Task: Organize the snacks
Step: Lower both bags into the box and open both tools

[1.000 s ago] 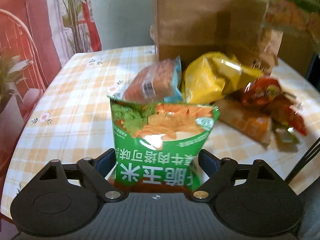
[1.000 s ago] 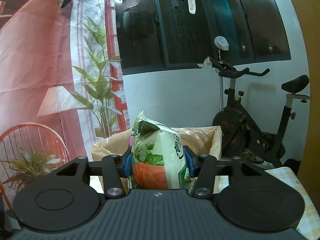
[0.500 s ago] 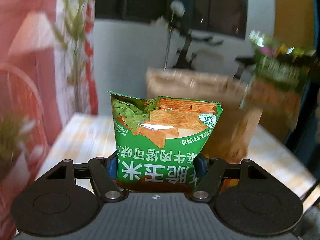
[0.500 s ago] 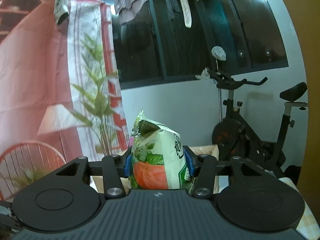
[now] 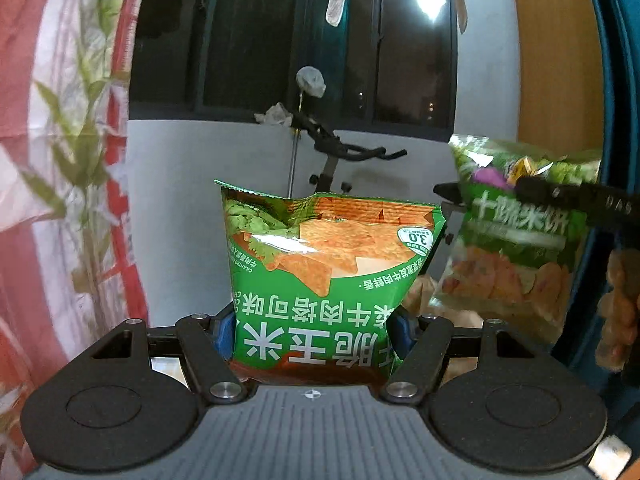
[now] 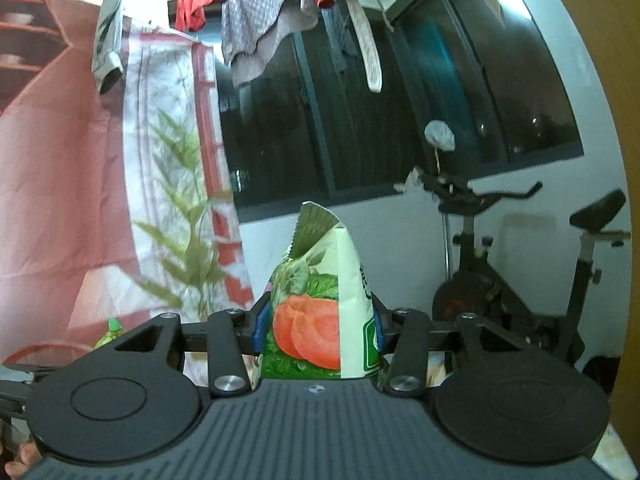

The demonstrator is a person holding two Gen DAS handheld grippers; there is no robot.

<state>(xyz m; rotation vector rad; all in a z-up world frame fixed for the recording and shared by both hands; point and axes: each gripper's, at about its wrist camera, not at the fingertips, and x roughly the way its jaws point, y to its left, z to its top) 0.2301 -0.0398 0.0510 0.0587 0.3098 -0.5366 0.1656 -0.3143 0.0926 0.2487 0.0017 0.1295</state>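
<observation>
A green corn-chip bag [image 5: 328,280] stands upside down between the blue pads of my left gripper [image 5: 313,330], which is shut on its lower part and holds it up in the air. Right of it in the left wrist view hangs a green vegetable-crisp bag [image 5: 516,248], clamped by a black finger [image 5: 560,196] of the right gripper. In the right wrist view the same bag [image 6: 320,300] shows edge-on, and my right gripper [image 6: 319,326] is shut on it, its jaws closing tighter. A corner of the corn-chip bag [image 6: 114,326] peeks in at the lower left.
A brown paper bag's rim [image 5: 418,294] shows low behind the two bags. An exercise bike [image 6: 520,280] stands against the white wall under a dark window. Laundry [image 6: 272,20] hangs overhead. A bamboo-print curtain [image 5: 60,160] fills the left side. A person's hand [image 5: 616,312] is at the right.
Both grippers have risen with their bags. The left wrist view swung up from the table and snack pile to the window. The paper bag has sunk almost out of the right wrist view.
</observation>
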